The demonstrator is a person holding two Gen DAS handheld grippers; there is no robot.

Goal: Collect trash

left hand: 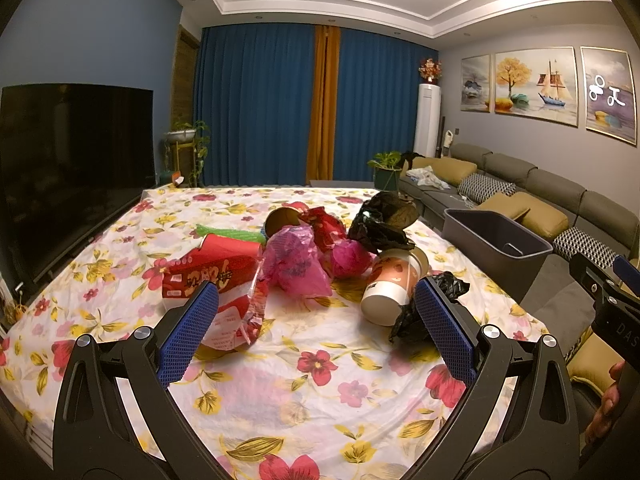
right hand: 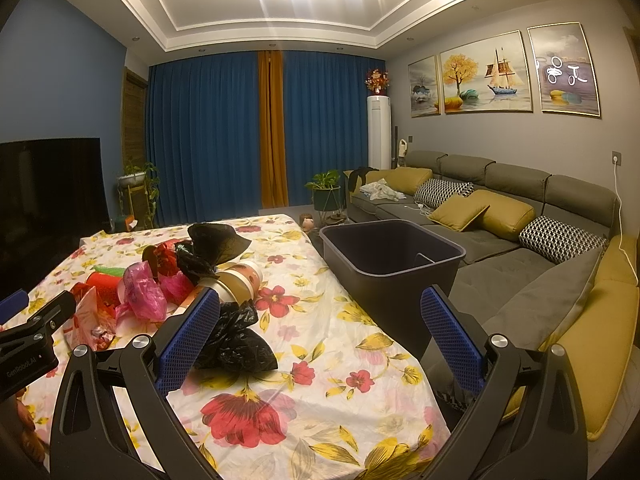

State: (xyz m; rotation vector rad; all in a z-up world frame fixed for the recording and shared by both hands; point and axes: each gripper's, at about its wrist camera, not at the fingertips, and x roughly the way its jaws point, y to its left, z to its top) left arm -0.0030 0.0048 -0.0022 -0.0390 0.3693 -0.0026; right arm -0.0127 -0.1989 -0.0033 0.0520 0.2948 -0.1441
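I took the paper cup (left hand: 390, 284) as my landmark; it lay on its side on the flowered tablecloth (left hand: 320, 400), mouth toward me.

Farthest left of the cup lay the red carton (left hand: 200, 276), with a red-and-white wrapper (left hand: 236, 320) just in front of it, touching the inner face of my left tong's left finger. Behind the carton sat a green mesh piece (left hand: 228, 234). Nearer the cup, still to its left, a crumpled pink plastic bag (left hand: 294, 264) stood in the heap, and behind that a tipped brown cup (left hand: 282, 220) and a red foil wrapper (left hand: 326, 224). A magenta wad (left hand: 350, 260) lay just beside the cup's left side. A black bag (left hand: 380, 220) was piled behind the cup and touching its rim.

My left gripper (left hand: 316, 312) was spread wide above the cloth, holding nothing, its fingers flanking the wrapper and the cup.

Just right of the cup, a smaller black bag (right hand: 232, 336) lay crumpled on the cloth, against the left finger of my right gripper (right hand: 320, 316), which also stood wide apart and empty.

Well to the right of the cup, off the table edge, the grey bin (right hand: 392, 252) stood open-topped, with the grey sofa (right hand: 520, 216) beyond it.
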